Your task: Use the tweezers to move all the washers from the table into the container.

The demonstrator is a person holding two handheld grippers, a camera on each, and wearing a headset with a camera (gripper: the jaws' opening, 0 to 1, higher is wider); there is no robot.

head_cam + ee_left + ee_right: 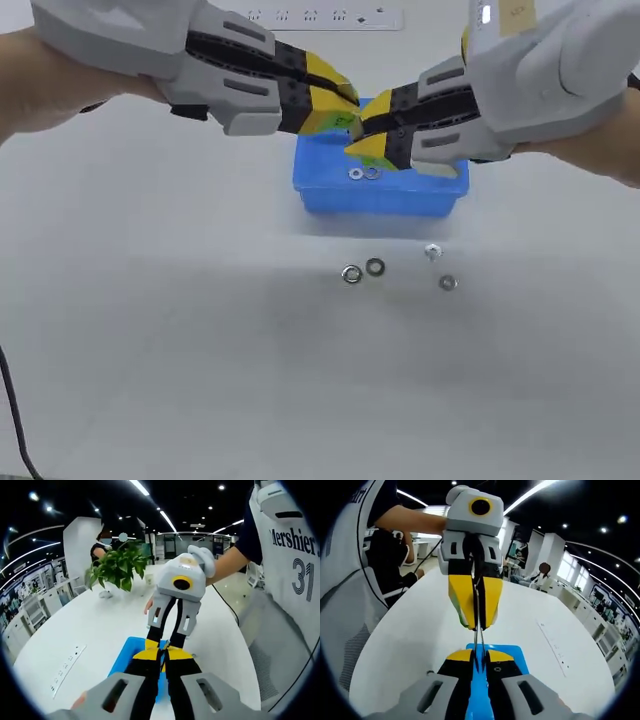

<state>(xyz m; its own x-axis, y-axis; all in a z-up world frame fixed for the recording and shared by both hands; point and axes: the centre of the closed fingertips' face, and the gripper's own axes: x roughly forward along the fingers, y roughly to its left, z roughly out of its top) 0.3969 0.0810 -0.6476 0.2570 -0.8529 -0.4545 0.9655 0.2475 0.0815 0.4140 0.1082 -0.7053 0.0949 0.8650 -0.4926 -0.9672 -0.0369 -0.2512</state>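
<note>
A blue container [380, 203] stands mid-table with two washers [364, 174] inside. Several more washers [375, 267] lie on the white table just in front of it. Above the container my left gripper [345, 112] and right gripper [362, 140] meet tip to tip. Thin metal tweezers [478, 630] run from between my right gripper's [480, 659] shut jaws up into the left gripper's [476, 624] yellow tips, which are shut on them too. In the left gripper view my own jaws [163, 653] are closed, facing the right gripper [170, 641] over the container [125, 656].
A power strip [320, 15] lies at the table's far edge and a black cable [10, 400] hangs at the near left. A potted plant [120, 565] stands farther along the table. Seated people [540, 575] are in the background.
</note>
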